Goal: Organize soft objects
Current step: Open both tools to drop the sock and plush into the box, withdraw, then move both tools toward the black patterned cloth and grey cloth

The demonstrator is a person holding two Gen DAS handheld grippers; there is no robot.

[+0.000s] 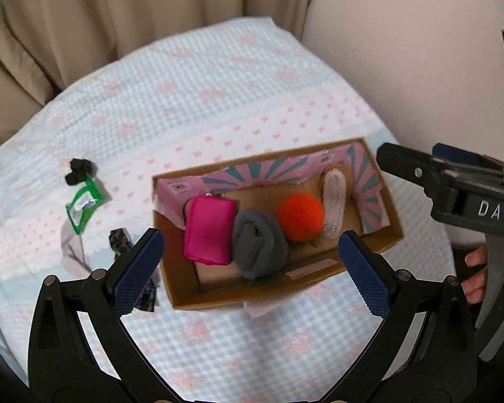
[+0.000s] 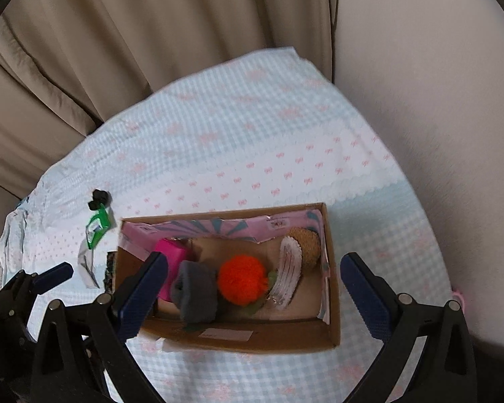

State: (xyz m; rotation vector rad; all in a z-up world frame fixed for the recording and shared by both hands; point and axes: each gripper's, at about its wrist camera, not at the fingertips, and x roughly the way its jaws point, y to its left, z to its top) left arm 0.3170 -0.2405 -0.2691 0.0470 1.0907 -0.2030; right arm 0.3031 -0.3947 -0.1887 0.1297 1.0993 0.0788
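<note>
Both tongs are standing wide apart with nothing between their blue pads: the left tongs (image 1: 250, 262) at the bottom of the left wrist view, the right tongs (image 2: 253, 288) at the bottom of the right wrist view. Below them a cardboard box (image 1: 322, 277) is sitting on a bed cover (image 1: 191, 107) of pale blue check with pink bows. Lying in the box are a pink pouch (image 1: 210, 231), a grey roll (image 1: 257, 247), an orange ball (image 1: 299, 216) and a white brush (image 1: 334, 198). Left of the box, a green packet (image 1: 84, 206) and a black clump (image 1: 79, 169) are resting on the cover. Beige curtains (image 1: 117, 6) are hanging across the top, with a plain wall (image 1: 420, 50) at upper right.
</note>
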